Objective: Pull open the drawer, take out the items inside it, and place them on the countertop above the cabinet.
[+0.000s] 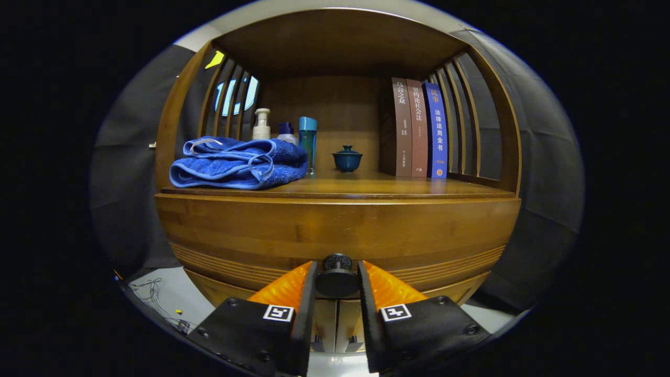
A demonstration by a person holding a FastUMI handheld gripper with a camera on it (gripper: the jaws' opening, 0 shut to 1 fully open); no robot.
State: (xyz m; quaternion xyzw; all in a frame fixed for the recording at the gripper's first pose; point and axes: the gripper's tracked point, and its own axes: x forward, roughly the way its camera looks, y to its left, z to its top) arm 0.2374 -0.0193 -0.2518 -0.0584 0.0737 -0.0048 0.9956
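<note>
Wooden cabinet [335, 230] is faced, its drawer [261, 235] seen closed.
Below the countertop [366, 187], the drawer's dark knob [337, 276] is pinched between the gripper [337, 285] fingers; a blue towel [238, 163] is laid above.

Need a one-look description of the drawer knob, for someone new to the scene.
Start at the wooden cabinet with the folded blue towel on its countertop. Below that, on the drawer front, sits the knob, between the gripper fingers, which appear closed on it. It is the only dark round thing on the wood.
</note>
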